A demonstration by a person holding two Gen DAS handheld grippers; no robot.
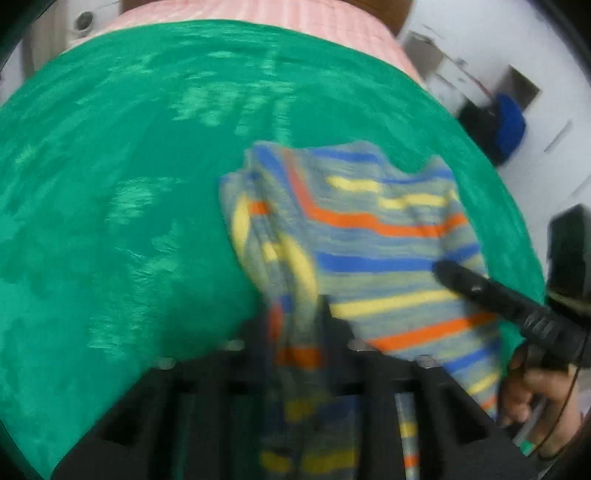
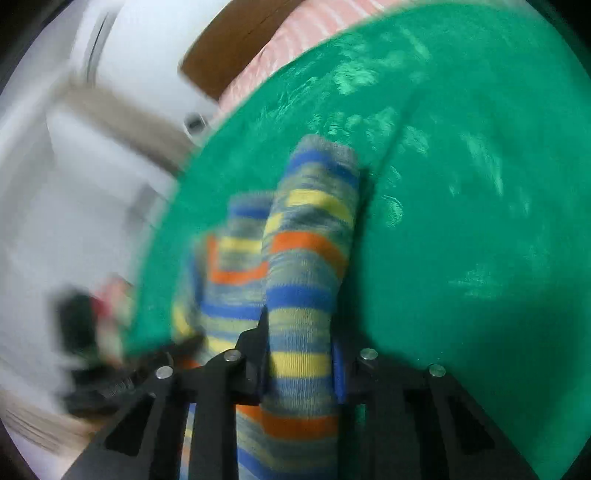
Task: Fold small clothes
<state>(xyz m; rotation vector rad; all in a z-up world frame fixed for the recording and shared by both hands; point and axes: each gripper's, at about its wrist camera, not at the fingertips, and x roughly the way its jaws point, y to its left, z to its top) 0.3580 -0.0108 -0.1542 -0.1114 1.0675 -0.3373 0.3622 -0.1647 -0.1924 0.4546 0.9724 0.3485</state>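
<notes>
A small striped garment, grey-blue with orange, yellow and blue bands, hangs over a green cloth. My left gripper is shut on a bunched edge of the garment. My right gripper is shut on another fold of the same garment, which rises between its fingers. In the left wrist view the right gripper reaches in from the right, with the holding hand below it. Both views are blurred by motion.
The green cloth covers a surface over pink-striped fabric. Beyond its right edge stand white furniture and a blue object. A brown board and white walls lie beyond the far left edge in the right wrist view.
</notes>
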